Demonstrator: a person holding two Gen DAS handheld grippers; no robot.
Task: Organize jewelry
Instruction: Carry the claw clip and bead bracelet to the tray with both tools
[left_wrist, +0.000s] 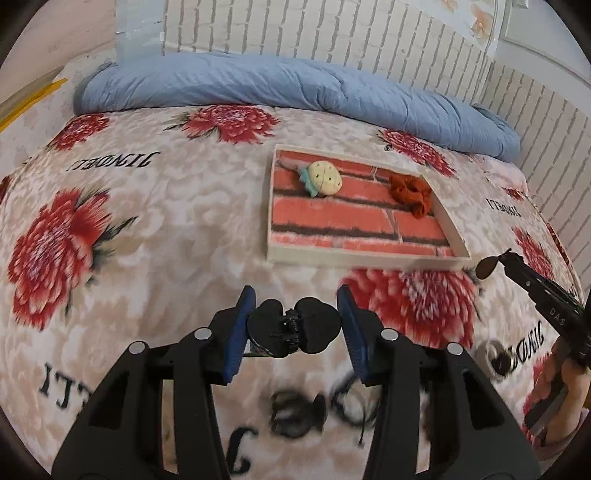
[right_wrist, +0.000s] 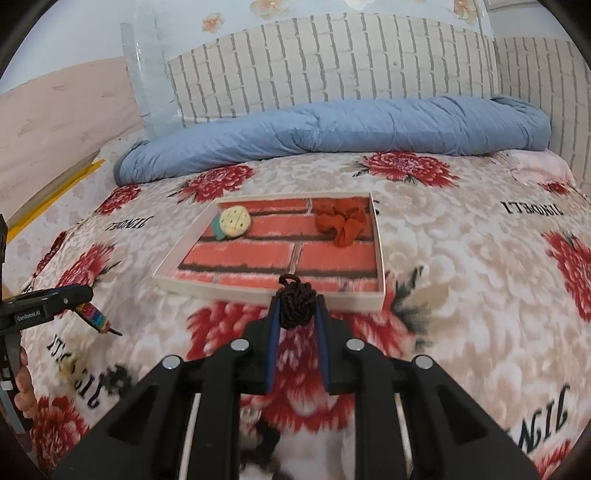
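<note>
Left gripper (left_wrist: 295, 325) jaws grip black hair claw (left_wrist: 293, 326); right gripper (right_wrist: 297, 314) seemingly clamps braided band (right_wrist: 295, 304)

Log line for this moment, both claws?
left claw: holds black hair clip | right claw: holds dark braided band | tray: pineapple clip, orange scrunchie
</note>
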